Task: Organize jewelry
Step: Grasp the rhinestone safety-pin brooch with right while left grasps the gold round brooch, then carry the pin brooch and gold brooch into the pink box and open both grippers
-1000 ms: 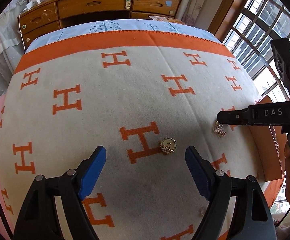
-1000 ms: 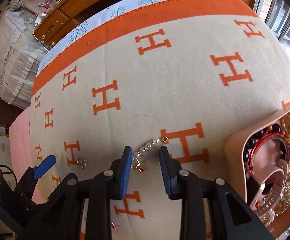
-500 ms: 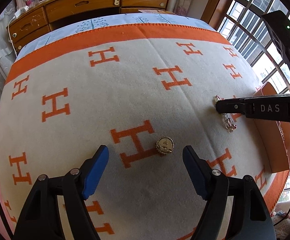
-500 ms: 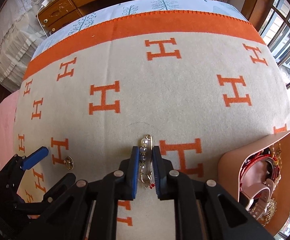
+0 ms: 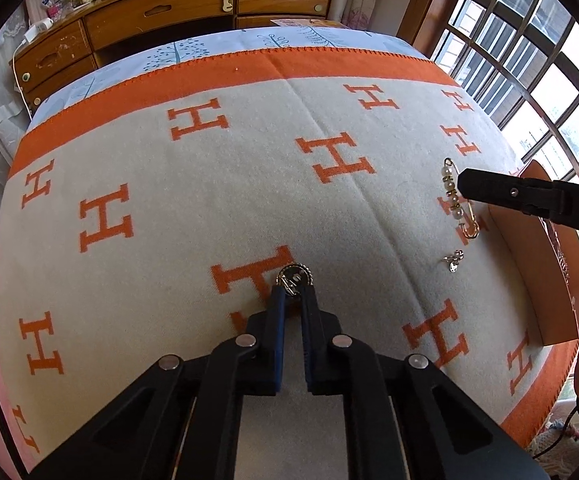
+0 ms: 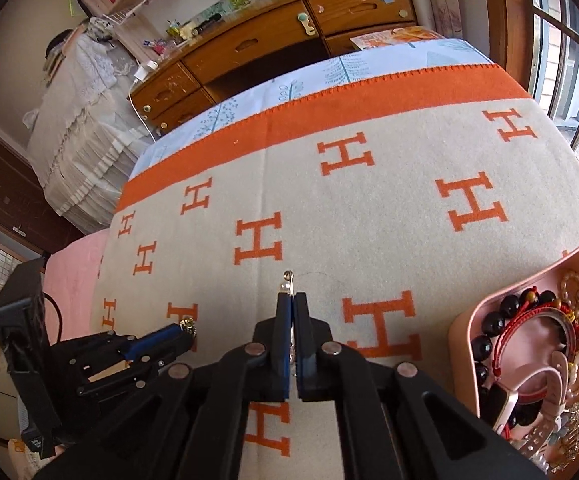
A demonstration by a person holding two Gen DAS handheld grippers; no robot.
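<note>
my left gripper (image 5: 293, 294) has just closed, its blue pads now pinching the round gold brooch (image 5: 294, 276) at its near edge, with the brooch still down on the blanket (image 5: 209, 200) over an orange h. my right gripper (image 6: 292, 300) has also just closed and is clamped on the pearl safety pin (image 5: 459, 200); from the left wrist view the pin hangs off the gripper tip, clear of the blanket i'd say, with its clasp end pointing down. in the right wrist view only the pin's top end pokes out past the pads. progress as i read it: the pink tray (image 6: 465, 320) at the right edge of the bed already holds a fair pile, with a dark bead bracelet (image 6: 489, 328), a red cord, a watch strap and a sparkly piece, so most of the sorting looks done. left over: these two held pieces need dropping in, and one small charm (image 5: 453, 262) sits loose on the blanket just below the pin, between it and the tray side. room for moving: the blanket is wide open ahead and to the left, nothing to snag. the tight spot is the right side, where the tray sits near the bed edge with the window (image 5: 529, 60) just beyond it, so i'd bring the pin over the rim from the blanket side. the two grippers are well apart now, but both head for the same tray, so i'd go one at a time. wooden drawers (image 5: 161, 16) beyond the far end of the bed are out of the way.
</note>
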